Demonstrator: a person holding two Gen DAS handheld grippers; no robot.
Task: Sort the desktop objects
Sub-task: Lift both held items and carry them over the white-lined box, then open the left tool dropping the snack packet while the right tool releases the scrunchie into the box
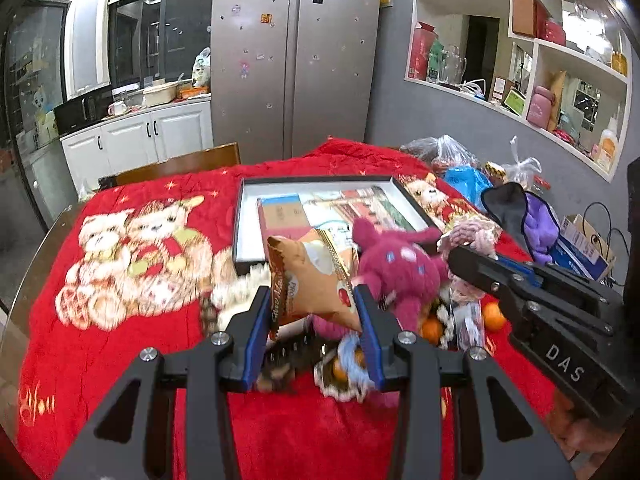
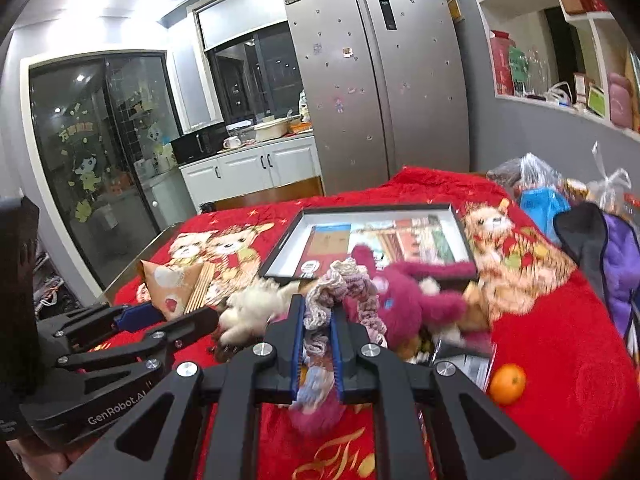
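Left gripper (image 1: 312,312): clenched on a brown snack packet (image 1: 310,276), which is lifted clear of the red bear-print blanket (image 1: 120,280). Right gripper (image 2: 318,324): clamped on a pink crocheted piece (image 2: 340,284), gathered between the blue pads (image 2: 298,344). A magenta plush toy (image 2: 404,300) is seen just beside it, at the near edge of the black-framed tray (image 2: 280,256). A white plush (image 2: 256,304) lies to the left of the pile. One orange (image 2: 507,383) rests apart on the blanket, to the right.
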